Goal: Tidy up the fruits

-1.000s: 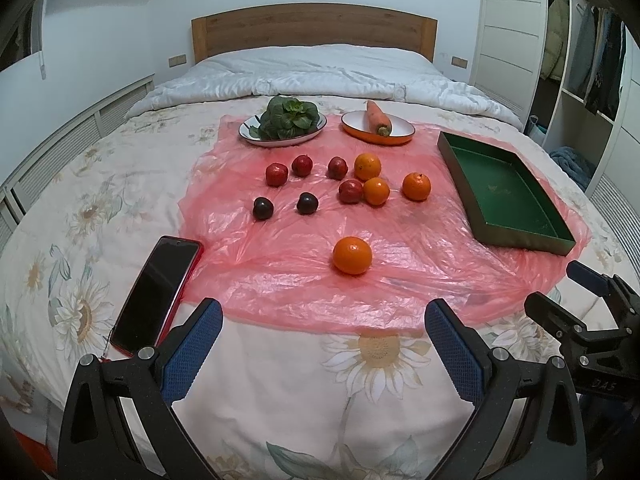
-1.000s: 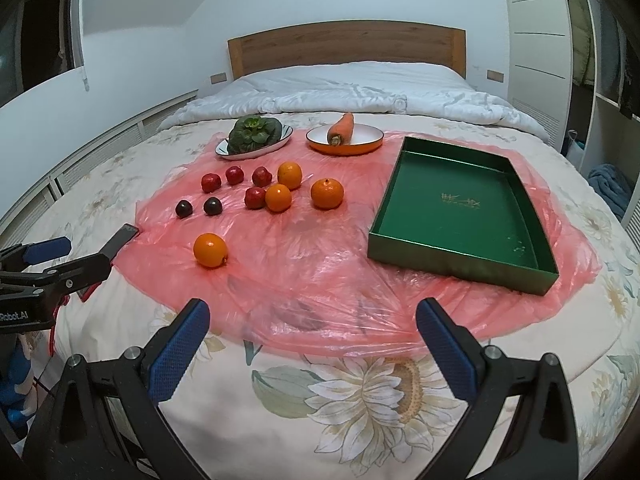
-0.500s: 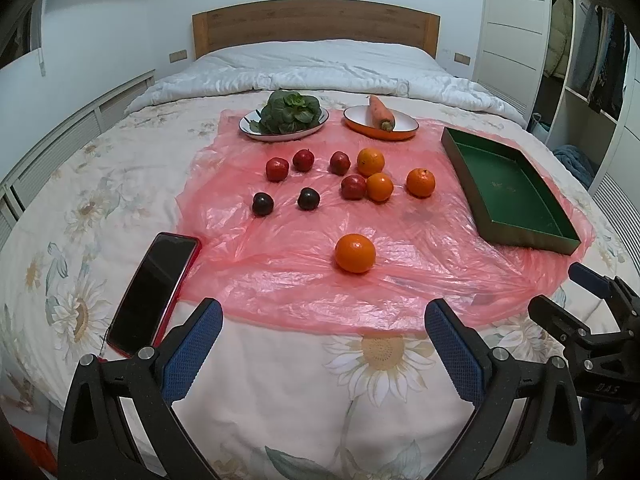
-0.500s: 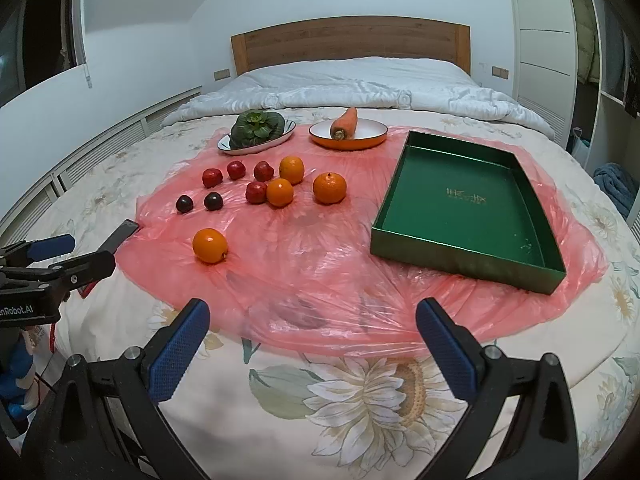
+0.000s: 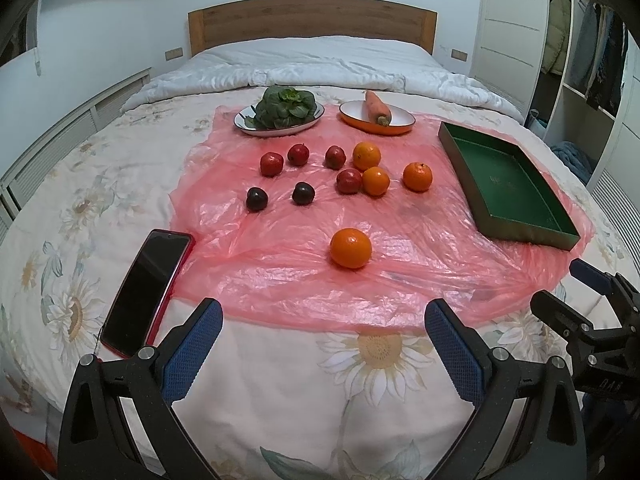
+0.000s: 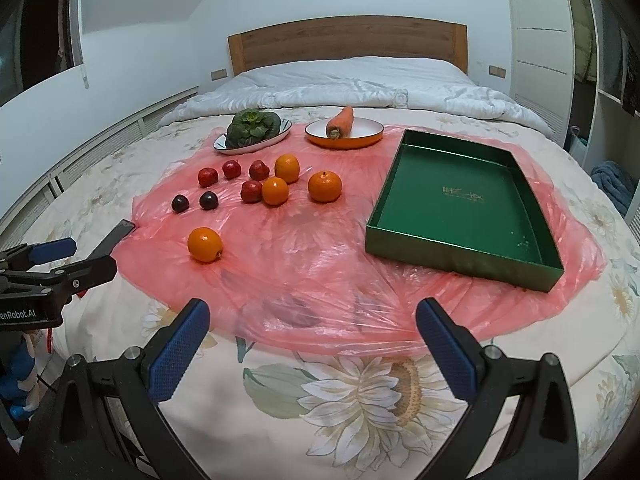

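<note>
Left gripper [image 5: 322, 334]: nearest, over the bedspread at the foot of the bed; fingers spread wide, nothing between them.
Right gripper [image 6: 312, 334]: beside it, also over the bedspread; fingers wide apart, empty.
Phone [image 5: 147, 288]: flat on the bed, touching the left edge of the pink plastic sheet [image 5: 400, 272]; not part of the job.
Lone orange [image 5: 351, 247]: closest fruit, alone on the sheet. Likely firm, round, prone to roll; take across the middle.
Green tray [image 6: 460, 204]: right side, empty; probable destination.
Dark plums [image 5: 256, 199]: two, left of centre. Probably smooth, softer; light squeeze.
Red fruits [image 5: 272, 163]: four, small, one touching an orange.
Far oranges [image 5: 417, 176]: three, clustered; crowding limits finger room.
Greens plate [image 5: 280, 114] and carrot plate [image 5: 376, 114]: farthest; vegetables, leave.
</note>
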